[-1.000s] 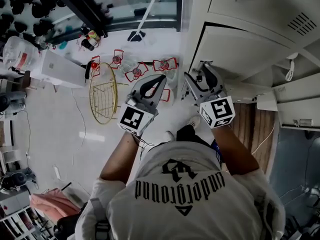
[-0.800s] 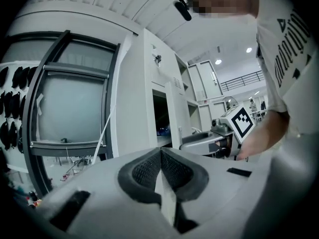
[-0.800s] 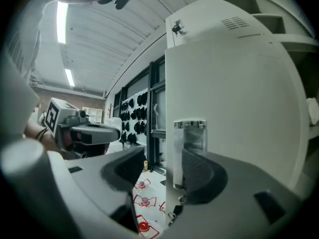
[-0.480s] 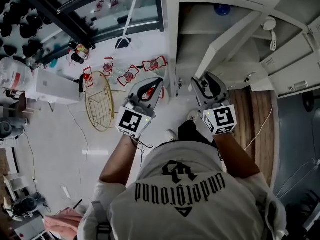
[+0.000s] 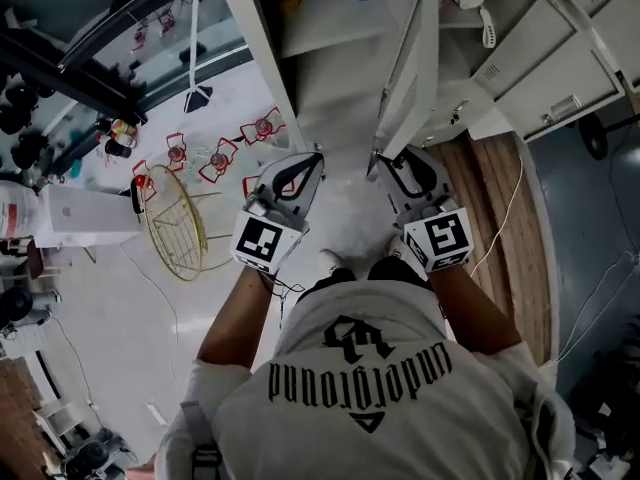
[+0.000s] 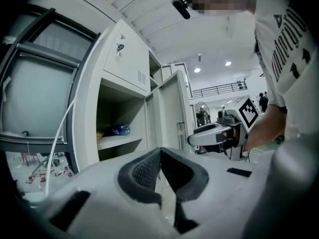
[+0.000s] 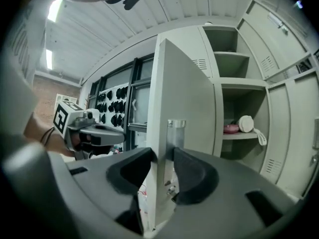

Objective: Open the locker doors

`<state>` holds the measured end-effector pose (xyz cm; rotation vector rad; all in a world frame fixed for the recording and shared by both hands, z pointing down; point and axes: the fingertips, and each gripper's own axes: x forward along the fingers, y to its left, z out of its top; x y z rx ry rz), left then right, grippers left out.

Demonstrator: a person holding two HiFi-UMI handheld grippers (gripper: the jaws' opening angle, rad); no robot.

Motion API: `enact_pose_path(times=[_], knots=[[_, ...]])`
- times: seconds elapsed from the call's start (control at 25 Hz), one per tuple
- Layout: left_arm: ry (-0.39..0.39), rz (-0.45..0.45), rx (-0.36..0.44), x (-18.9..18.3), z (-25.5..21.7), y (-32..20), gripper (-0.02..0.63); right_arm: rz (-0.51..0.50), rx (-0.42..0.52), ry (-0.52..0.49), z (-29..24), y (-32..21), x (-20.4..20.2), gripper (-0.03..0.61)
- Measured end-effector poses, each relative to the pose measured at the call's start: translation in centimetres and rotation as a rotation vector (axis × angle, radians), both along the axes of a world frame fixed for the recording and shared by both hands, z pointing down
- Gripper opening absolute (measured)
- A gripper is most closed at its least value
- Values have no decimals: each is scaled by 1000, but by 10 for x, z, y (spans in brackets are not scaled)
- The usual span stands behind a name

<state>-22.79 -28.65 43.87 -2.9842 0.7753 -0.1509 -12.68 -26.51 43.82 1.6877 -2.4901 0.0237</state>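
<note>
right gripper: jaws just closing, pinching locker door edge | left gripper: pressed together, empty | risk: shallow pinch may slip

Two tongs, the left tongs and the right tongs; one open locker door; one blue bottle.

The blue object on the locker shelf is too small to identify.
</note>
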Motion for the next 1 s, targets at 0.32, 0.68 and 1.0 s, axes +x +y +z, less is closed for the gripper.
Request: enact_pose_path(times=[0.32, 0.68, 1.0], knots=[[-12, 28, 14, 82, -5, -1, 8, -25, -13, -22, 5, 28, 70, 132], [12, -5, -35, 180, 1, 9, 8, -88, -44, 8, 11, 33, 177, 94], [15, -94, 14, 224, 3, 5, 8, -195, -41, -1, 13, 10, 244, 92]])
